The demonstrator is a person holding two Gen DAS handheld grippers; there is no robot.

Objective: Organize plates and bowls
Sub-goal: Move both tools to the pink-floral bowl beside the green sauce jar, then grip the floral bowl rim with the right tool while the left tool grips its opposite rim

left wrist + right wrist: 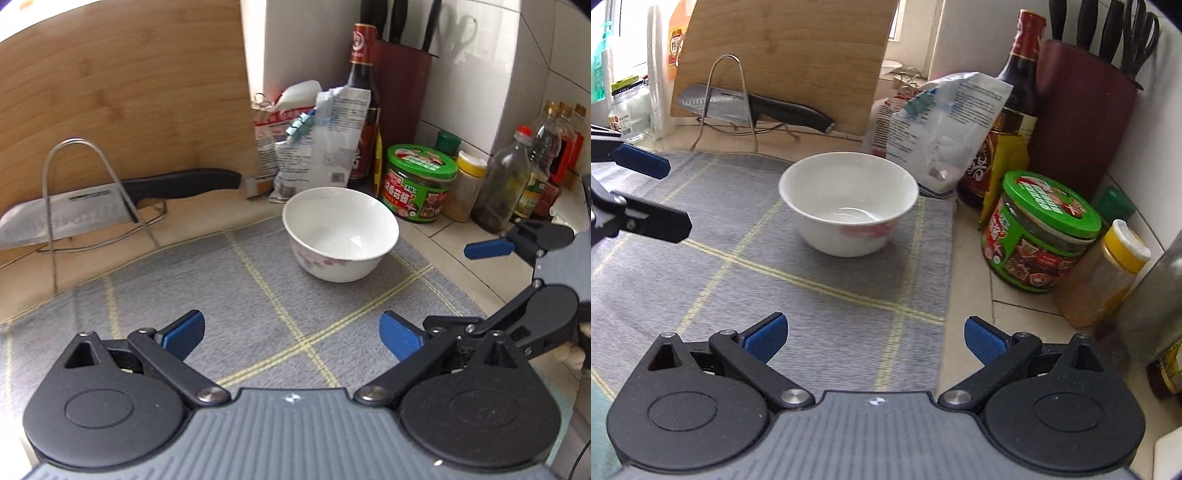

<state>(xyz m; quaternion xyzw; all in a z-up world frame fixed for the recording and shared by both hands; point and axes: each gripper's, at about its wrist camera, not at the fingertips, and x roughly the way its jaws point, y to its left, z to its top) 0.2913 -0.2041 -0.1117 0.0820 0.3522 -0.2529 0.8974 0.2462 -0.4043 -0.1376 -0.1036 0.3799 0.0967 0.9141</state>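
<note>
Both grippers spread wide, nothing held, a bowl waiting ahead.

Left gripper (291, 334) and right gripper (875, 338) hover over the grey mat (738, 280); farther on sits the white bowl (848, 203), upright on the mat's far right. Reaching for its rim looks next.

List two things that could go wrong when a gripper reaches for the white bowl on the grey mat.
1. The bowl stands near the mat's far right corner; a push could knock it into the bag or green-lidded jar.
2. Both grippers, left and right, are open and close together, so they might collide.
</note>
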